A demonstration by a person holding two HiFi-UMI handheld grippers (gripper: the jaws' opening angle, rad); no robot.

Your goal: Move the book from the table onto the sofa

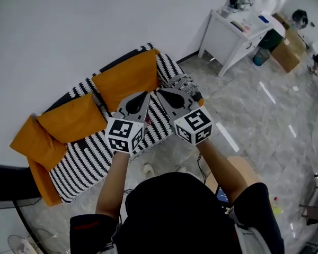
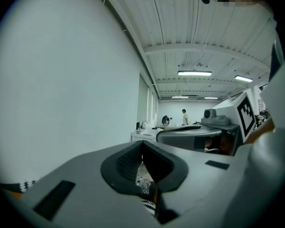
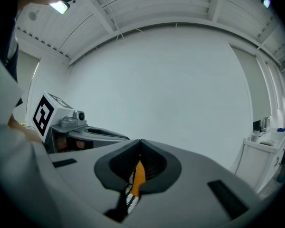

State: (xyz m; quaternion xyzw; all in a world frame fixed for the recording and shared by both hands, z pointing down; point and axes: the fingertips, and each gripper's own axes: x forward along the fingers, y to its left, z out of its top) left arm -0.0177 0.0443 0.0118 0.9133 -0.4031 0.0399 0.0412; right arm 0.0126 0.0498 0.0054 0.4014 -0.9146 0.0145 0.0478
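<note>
Pointing at one striped sofa (image 1: 93, 160), three orange cushions (image 1: 74, 119): left tool (image 1: 144, 94), right tool (image 1: 162, 92), both closed.

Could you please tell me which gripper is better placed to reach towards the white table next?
Probably the right gripper: the white table stands on its side, beyond the end of the sofa. The left gripper sits beside it, further from the table. Both have shut, empty fingers.

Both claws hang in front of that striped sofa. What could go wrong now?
The left gripper and right gripper are shut, empty and close together; they might knock. No book is in view, so the sofa may get none. A pale thing on the floor could trip the person.
</note>
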